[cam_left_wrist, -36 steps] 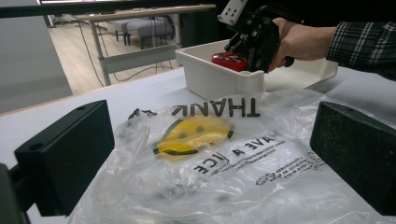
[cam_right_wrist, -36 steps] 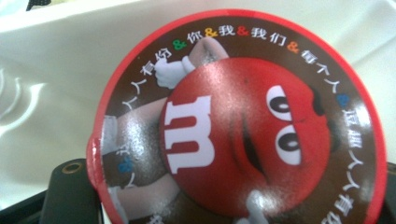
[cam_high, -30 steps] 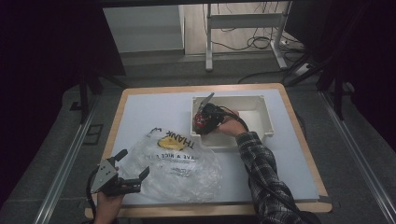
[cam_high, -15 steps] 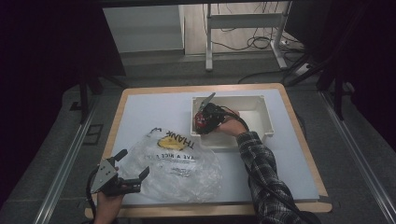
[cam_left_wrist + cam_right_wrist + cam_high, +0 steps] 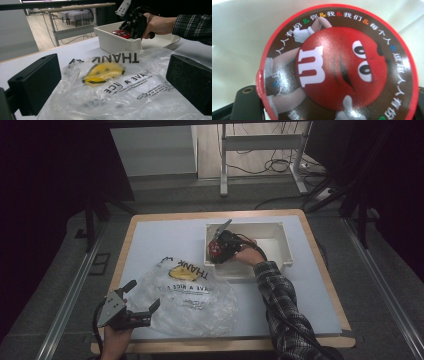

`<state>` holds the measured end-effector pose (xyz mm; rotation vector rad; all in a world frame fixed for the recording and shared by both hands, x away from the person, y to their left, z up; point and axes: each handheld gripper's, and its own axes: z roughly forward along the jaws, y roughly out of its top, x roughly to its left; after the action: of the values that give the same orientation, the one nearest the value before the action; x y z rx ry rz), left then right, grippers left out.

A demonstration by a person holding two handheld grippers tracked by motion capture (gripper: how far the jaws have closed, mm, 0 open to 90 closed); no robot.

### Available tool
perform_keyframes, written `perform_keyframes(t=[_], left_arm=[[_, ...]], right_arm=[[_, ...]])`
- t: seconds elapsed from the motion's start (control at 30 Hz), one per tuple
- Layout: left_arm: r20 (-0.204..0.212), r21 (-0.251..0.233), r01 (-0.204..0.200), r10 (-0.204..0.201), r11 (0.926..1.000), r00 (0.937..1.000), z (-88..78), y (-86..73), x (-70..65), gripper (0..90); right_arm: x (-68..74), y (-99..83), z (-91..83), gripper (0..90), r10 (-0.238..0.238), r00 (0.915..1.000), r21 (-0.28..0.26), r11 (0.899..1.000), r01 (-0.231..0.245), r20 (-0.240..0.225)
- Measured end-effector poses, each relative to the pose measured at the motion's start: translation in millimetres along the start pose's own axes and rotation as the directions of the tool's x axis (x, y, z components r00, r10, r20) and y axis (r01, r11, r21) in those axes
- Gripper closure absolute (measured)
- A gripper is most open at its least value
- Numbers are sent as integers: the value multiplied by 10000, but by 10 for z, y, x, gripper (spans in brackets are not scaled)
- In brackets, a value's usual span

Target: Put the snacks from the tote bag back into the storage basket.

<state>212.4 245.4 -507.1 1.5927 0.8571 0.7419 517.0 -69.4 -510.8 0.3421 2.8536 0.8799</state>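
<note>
A round red candy tub, its lid printed with a red cartoon face, lies inside the white bin on the table. My right gripper reaches down into the bin's left end. Its jaws have just been opening a little, and the tub is still between them, with one finger against the lid's rim. The left gripper view has the tub low behind the bin wall. My left gripper stands open at the front left, its jaws either side of a crumpled clear plastic bag with a yellow smiley print.
The bag lies on the pale blue tabletop between the bin and the front edge. A plaid sleeve crosses the table's right half. Table legs and cables stand on the floor beyond.
</note>
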Motion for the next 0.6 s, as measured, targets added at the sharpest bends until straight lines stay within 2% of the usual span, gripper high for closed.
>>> perform_keyframes(t=[0.6], left_arm=[[0,3,-10,10,10000,10000,1,0,-2,0]], right_arm=[[0,0,-22,143,152,9999,122,9998,-153,38]])
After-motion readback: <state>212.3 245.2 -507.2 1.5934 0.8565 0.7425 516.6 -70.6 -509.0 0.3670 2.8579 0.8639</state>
